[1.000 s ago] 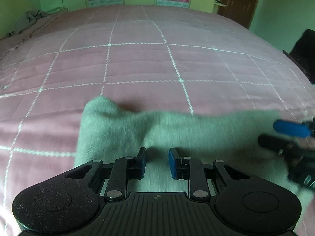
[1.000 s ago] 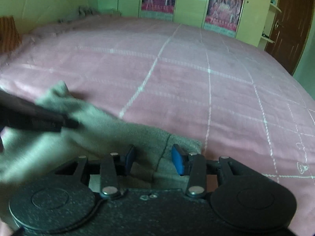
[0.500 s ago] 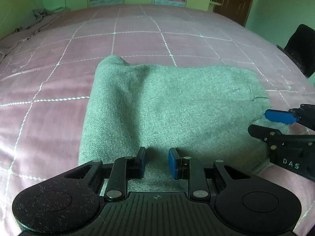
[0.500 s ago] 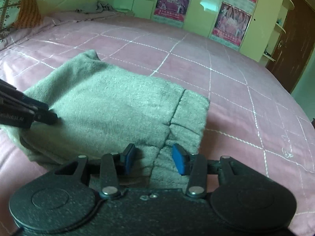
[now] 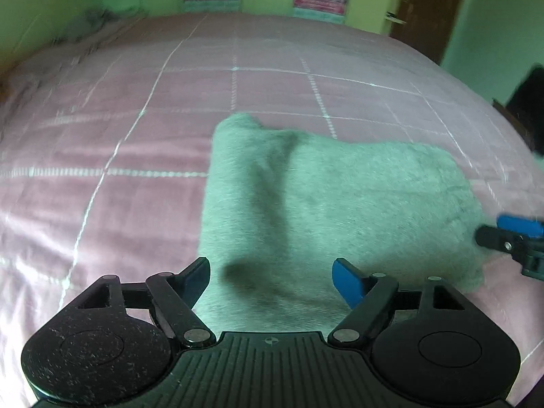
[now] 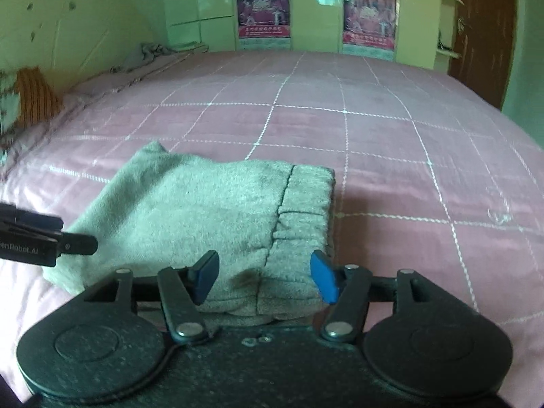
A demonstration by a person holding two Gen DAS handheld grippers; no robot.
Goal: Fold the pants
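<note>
The grey pants (image 5: 340, 204) lie folded into a thick rectangle on the pink bed (image 5: 136, 129); their waistband end (image 6: 306, 204) faces right in the right wrist view. My left gripper (image 5: 271, 282) hovers over the near edge of the pants (image 6: 204, 210), its jaws opening, the pads off the cloth. My right gripper (image 6: 264, 276) stands over the waistband edge, its jaws opening too, with nothing pinched. In the right wrist view the left gripper's fingers (image 6: 73, 243) enter from the left. The right gripper's fingers (image 5: 499, 238) show at the right edge of the left wrist view.
The pink quilted bedspread (image 6: 374, 136) with white grid lines stretches far behind the pants. An orange striped pillow (image 6: 35, 98) and a crumpled grey cloth (image 6: 146, 52) lie at the far left. A brown door (image 6: 482, 30) and posters (image 6: 263, 8) are on the back wall.
Both grippers were shut on the near edge of the pants; now both have let go and spread apart. Both have pulled back, and the folded pants lie flat.
</note>
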